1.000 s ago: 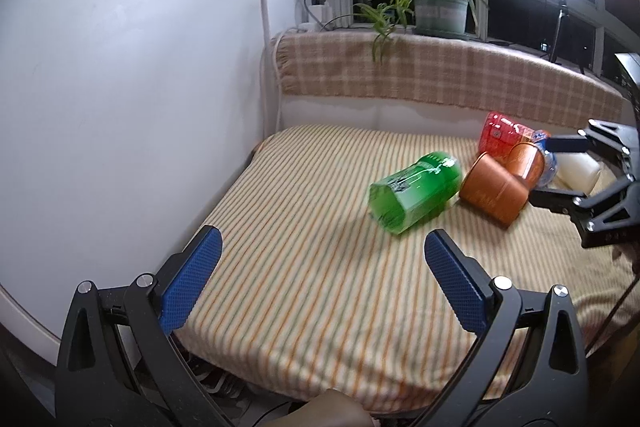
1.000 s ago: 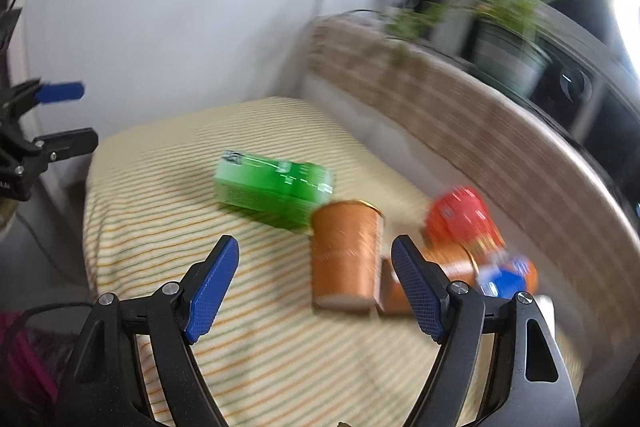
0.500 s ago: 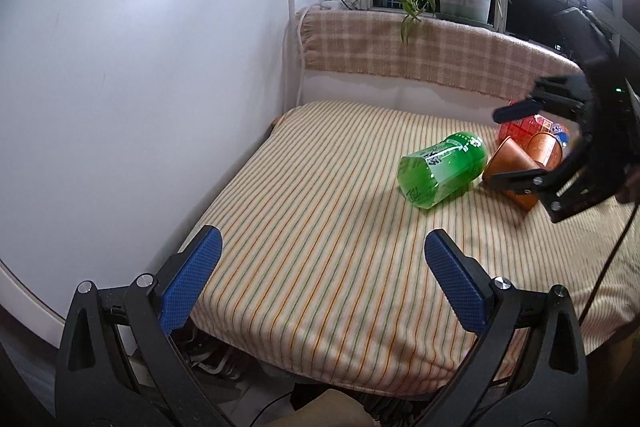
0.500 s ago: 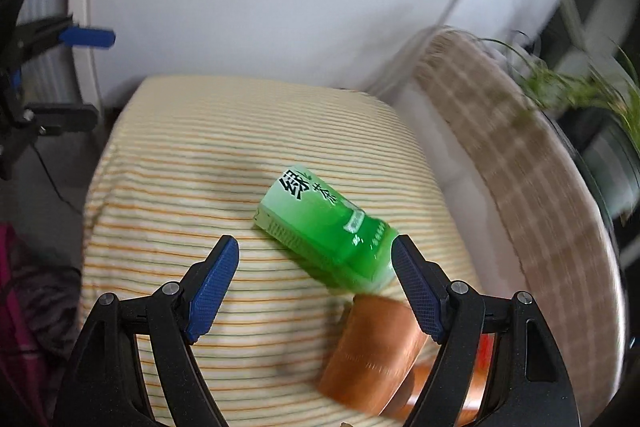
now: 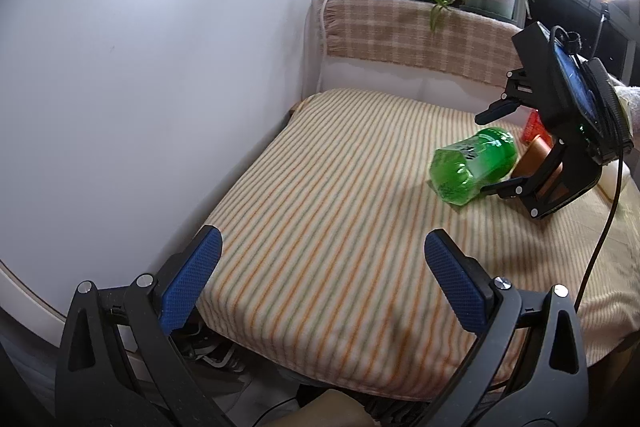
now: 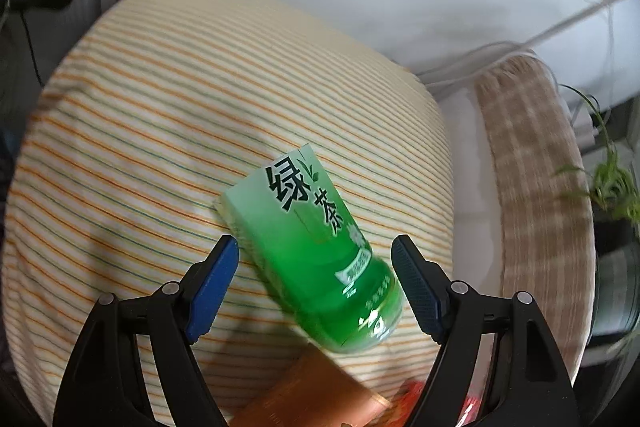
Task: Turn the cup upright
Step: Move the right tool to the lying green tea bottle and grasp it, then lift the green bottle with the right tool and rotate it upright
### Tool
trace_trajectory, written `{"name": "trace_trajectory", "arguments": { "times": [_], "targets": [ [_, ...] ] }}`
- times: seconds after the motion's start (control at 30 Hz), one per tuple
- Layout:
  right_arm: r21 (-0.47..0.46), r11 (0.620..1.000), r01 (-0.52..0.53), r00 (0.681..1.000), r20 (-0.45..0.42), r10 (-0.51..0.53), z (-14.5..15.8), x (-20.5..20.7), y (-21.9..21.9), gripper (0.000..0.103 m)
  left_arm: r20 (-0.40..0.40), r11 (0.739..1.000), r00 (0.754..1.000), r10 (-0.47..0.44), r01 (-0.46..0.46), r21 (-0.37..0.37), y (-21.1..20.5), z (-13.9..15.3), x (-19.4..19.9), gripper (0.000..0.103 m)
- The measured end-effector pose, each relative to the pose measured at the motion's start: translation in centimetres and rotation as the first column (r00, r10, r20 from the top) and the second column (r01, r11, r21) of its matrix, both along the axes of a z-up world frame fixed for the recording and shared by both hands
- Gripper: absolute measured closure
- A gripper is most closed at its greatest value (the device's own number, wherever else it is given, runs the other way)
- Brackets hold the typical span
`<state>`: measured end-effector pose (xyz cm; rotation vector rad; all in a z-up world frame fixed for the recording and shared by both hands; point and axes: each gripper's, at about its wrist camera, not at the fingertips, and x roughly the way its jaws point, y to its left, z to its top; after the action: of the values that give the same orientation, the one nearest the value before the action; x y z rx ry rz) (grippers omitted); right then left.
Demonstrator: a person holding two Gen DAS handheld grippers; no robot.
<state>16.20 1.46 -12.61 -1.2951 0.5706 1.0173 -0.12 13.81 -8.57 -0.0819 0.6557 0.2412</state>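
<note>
The green cup (image 6: 316, 259) lies on its side on the striped cloth (image 5: 320, 227), printed with black characters, its cut open mouth pointing toward the white wall (image 5: 140, 67) and its rounded base toward the orange paper cup (image 6: 316, 395) that sits just behind it. The right gripper (image 6: 316, 281) hangs over the green cup with its jaws spread wide, one blue pad either side of the body near the base, neither pad looking to touch it yet. The left gripper (image 5: 320, 283) is well away from the green cup, over the near edge of the cloth, jaws wide apart and holding nothing.

My worry is the angle: the green cup lies skewed between the pads, so closing now might pinch it corner to corner and squirt it out. It looks like thin plastic, so a hard squeeze may crumple it. A grip this near the base could let the open end droop during the turn. And swinging the base down, it may knock the orange paper cup or the red packet (image 5: 534, 125) beyond it.
</note>
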Motion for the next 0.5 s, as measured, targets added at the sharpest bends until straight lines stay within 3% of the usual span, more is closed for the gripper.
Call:
{"name": "trace_trajectory", "arguments": {
  "times": [0.3,0.5],
  "targets": [
    [-0.086,0.994,-0.065,0.998,0.010,0.066,-1.9,1.3,1.9,0.027,-0.013,1.000,1.000,0.019,-0.019,-0.007,1.3,-0.6,0.4,0.000],
    [-0.037,0.998,-0.052,0.999,0.006,0.052,-1.4,1.9,2.8,0.032,-0.015,1.000,1.000,0.021,-0.021,-0.005,1.3,-0.7,0.7,0.000]
  ]
}}
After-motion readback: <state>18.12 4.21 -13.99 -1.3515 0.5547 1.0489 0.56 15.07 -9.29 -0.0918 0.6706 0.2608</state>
